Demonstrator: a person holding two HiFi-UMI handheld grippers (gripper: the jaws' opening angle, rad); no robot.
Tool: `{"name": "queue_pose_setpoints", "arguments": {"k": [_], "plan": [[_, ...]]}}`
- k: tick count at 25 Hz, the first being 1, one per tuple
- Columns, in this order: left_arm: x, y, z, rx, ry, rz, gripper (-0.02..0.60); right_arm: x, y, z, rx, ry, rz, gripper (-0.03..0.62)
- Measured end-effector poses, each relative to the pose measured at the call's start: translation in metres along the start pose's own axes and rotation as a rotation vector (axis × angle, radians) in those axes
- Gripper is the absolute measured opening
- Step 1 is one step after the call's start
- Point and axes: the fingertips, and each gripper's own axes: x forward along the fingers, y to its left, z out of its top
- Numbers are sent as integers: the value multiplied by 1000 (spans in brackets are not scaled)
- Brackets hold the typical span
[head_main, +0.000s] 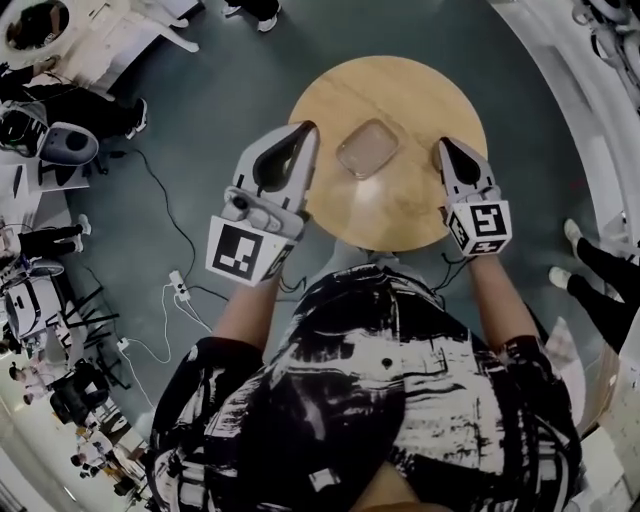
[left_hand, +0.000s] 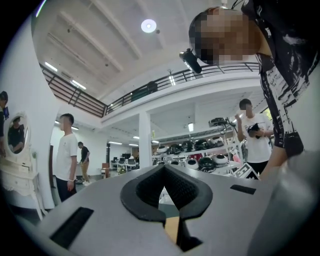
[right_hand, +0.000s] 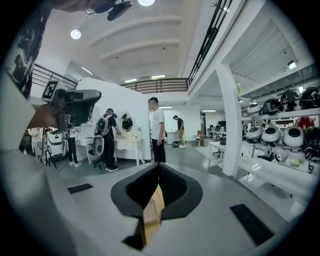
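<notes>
Left tongs (head_main: 307, 128) and right tongs (head_main: 441, 144) hover closed and empty, dish (head_main: 367, 148) between them on the bench (head_main: 400, 215); we judge gripping needs them opened first.

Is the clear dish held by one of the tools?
No, the dish lies on the table between the left tool and the right tool, touching neither.

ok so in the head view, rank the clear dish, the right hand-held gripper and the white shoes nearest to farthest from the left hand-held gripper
1. clear dish, on the round table, just right of the left hand-held gripper.
2. right hand-held gripper, at the table's right edge.
3. white shoes, on the floor, far right.
</notes>
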Motion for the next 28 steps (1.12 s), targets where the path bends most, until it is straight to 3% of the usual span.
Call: {"name": "queue_pose_setpoints", "arguments": {"k": [7, 10, 13, 22, 28], "plan": [[17, 11, 4, -27, 30, -31, 0, 26, 0, -55, 132, 163, 37, 8], [16, 18, -3, -44, 52, -34, 0, 40, 9, -93, 254, 258, 94, 96], [9, 21, -11, -68, 68, -42, 0, 44, 23, -126, 358, 338, 128, 109], [25, 28, -42, -138, 113, -65, 0, 66, 19, -174, 525, 451, 147, 168], [24, 29, -48, -156, 135, -81, -2, 64, 15, -193, 626, 508, 98, 176]]}}
